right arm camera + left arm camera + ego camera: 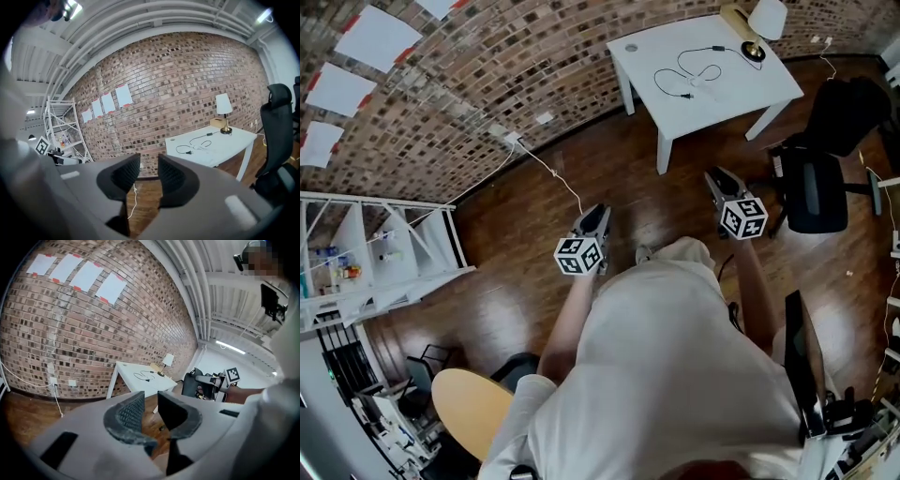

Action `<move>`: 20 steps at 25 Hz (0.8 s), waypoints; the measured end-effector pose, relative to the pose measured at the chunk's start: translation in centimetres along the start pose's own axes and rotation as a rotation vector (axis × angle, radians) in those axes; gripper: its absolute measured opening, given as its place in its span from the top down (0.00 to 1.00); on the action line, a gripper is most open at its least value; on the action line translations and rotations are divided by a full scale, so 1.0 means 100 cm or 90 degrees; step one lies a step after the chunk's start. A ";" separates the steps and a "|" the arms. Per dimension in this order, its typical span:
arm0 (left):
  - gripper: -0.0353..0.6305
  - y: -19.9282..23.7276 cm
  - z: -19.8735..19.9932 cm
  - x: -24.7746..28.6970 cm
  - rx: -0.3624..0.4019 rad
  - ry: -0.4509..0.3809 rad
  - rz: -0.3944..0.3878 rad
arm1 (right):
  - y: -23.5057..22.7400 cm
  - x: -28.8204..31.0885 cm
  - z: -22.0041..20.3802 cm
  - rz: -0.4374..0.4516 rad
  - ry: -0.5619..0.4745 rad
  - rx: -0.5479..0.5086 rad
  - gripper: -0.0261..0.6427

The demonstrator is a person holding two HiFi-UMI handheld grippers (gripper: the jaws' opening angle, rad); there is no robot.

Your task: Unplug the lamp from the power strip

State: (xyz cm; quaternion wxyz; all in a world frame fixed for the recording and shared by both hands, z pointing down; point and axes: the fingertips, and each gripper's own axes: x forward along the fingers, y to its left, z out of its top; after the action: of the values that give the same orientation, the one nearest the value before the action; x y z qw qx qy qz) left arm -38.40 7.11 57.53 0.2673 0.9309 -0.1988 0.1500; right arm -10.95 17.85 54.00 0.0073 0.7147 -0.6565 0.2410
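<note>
A white table (652, 52) stands far ahead by the brick wall. On its far right corner is a lamp (766, 21) with a white shade and brass base. Its black cord (680, 70) loops across the tabletop around a small white thing; whether the plug sits in it is too small to tell. My left gripper (601, 215) and right gripper (713, 175) hover over the wooden floor, well short of the table, both open with nothing between the jaws. The right gripper view shows the lamp (223, 105) and cord (196, 143) beyond my right gripper (149, 169). My left gripper (151, 409) faces the table (133, 369).
A black office chair (825, 173) stands right of the table. A white cable (553, 173) trails from a wall outlet across the floor. A white shelf rack (384, 248) is at left, a round wooden seat (472, 408) behind, equipment at lower right.
</note>
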 end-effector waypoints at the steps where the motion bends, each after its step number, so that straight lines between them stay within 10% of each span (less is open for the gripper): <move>1: 0.81 -0.002 0.001 0.004 0.006 0.005 -0.010 | 0.000 0.000 0.000 -0.002 0.000 0.000 0.80; 20: 0.94 -0.012 -0.003 0.104 -0.111 0.024 0.051 | -0.103 0.007 -0.010 -0.004 0.127 -0.125 0.80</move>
State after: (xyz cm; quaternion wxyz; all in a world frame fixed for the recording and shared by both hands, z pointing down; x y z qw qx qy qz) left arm -28.77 5.20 61.26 0.3445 0.8925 -0.2433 0.1601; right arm -1.53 18.94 58.30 0.1433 0.6850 -0.6707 0.2458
